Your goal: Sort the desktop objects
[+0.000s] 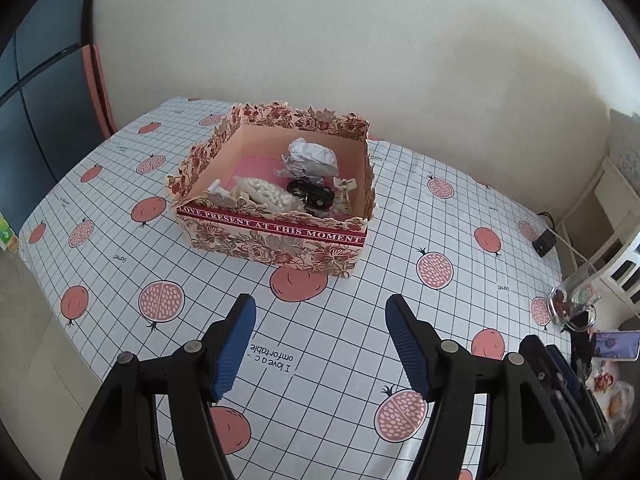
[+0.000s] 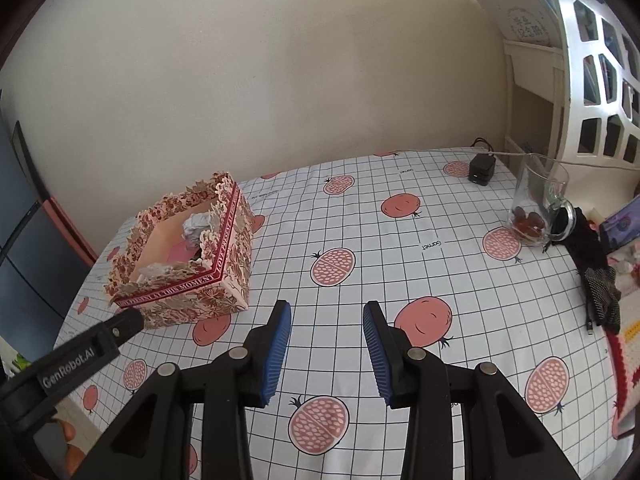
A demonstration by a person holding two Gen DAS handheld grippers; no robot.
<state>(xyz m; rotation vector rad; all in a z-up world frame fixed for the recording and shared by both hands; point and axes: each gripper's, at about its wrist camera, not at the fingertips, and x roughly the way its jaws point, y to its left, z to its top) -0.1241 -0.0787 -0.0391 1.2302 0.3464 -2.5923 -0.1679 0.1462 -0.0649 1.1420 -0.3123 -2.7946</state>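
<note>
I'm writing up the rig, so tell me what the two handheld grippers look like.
Both the left gripper and the right gripper have black plastic linkage arms joined by round silver pivot pins, ending in blue ribbed finger pads. In the right wrist view, the left gripper's side carries white GenRobot.AI lettering. No cables or sleeves show.

A glass mug (image 2: 538,204) (reddish bits inside) stands on the tabletop (image 2: 400,240) near 1 black charger (image 2: 482,169) and a phone (image 1: 616,345).

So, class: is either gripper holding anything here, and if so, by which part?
Nothing is held: the left gripper and the right gripper both stand open over the tablecloth.
</note>
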